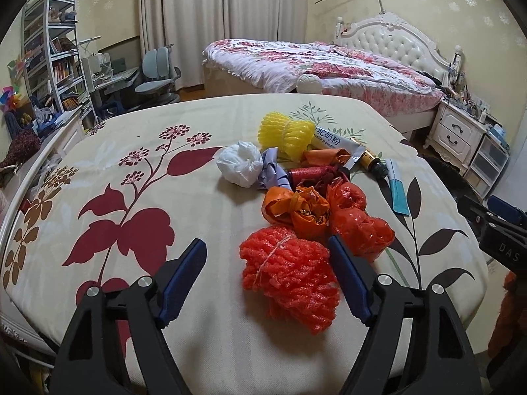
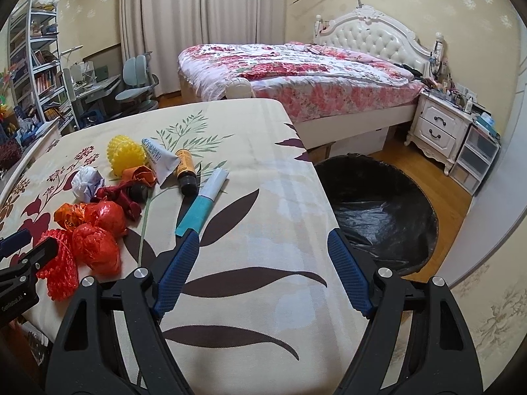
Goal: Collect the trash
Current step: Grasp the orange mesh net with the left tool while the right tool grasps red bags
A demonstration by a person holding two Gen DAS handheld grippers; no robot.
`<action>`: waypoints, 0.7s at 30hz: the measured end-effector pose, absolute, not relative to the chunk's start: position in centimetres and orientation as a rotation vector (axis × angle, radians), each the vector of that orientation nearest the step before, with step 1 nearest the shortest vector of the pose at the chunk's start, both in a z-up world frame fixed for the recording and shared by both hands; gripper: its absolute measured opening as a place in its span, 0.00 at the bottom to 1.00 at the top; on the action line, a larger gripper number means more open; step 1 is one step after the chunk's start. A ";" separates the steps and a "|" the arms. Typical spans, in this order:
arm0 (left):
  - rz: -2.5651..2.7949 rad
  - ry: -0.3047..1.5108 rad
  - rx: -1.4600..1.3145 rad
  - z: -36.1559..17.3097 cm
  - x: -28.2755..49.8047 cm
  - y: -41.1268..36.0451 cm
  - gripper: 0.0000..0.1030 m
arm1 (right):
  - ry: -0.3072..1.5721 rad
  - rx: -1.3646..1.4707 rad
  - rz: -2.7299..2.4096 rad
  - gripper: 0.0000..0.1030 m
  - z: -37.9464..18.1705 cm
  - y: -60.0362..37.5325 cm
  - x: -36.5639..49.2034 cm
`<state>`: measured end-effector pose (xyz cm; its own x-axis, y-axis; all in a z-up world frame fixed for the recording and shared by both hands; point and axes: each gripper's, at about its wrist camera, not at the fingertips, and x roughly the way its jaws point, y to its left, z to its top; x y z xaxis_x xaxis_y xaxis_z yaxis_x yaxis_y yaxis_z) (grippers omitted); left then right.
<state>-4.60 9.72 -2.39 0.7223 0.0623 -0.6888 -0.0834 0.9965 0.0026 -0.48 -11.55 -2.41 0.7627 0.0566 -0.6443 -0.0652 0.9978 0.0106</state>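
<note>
spread wide on the left gripper (image 1: 267, 260), jaws flanking the red foam net (image 1: 290, 283) without touching it, seemingly lined up for a first pinch. spread just as wide on the right gripper (image 2: 263, 253), jaws holding nothing, hovering over bare bedspread (image 2: 250, 309) just left of the bin (image 2: 382, 217).

heaped in one cluster well left of the bin, probably gathered there for quick picking: red foam net nearest the near edge, red plastic bags (image 1: 359, 220) and an orange bag (image 1: 296, 210) touching it behind, then a crumpled white bag (image 1: 238, 164), a purple scrap (image 1: 275, 174), a yellow foam net (image 1: 285, 135), a milk powder sachet (image 1: 336, 141). closer toward the bin, a small brown bottle (image 2: 186, 172) lying on its side and a teal-and-white packet (image 2: 204, 200) lying flat.

bin on the floor against the bed's right edge, lined in black, mouth open, likely so trash can be dropped straight off the side. nothing collected yet, judging by the untouched heap.
</note>
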 end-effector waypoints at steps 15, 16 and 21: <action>0.066 0.786 0.001 -4.3 -4.6 8.5 0.59 | 0.709 -0.001 0.085 0.76 -2.7 -11.3 -1.0; 0.056 0.796 -0.012 -4.5 -4.7 8.7 0.57 | 0.710 -0.001 0.090 0.76 -2.7 -11.2 -1.0; 0.074 0.773 -0.012 -4.1 -5.4 9.4 0.52 | 0.713 -0.005 0.133 0.76 -2.5 -10.0 -1.3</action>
<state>-5.38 9.37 -4.11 0.7131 0.0622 -0.6983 -0.0710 0.9973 0.0163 -1.27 -10.02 -2.52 0.7483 0.1203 -0.6523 -0.1238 0.9915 0.0408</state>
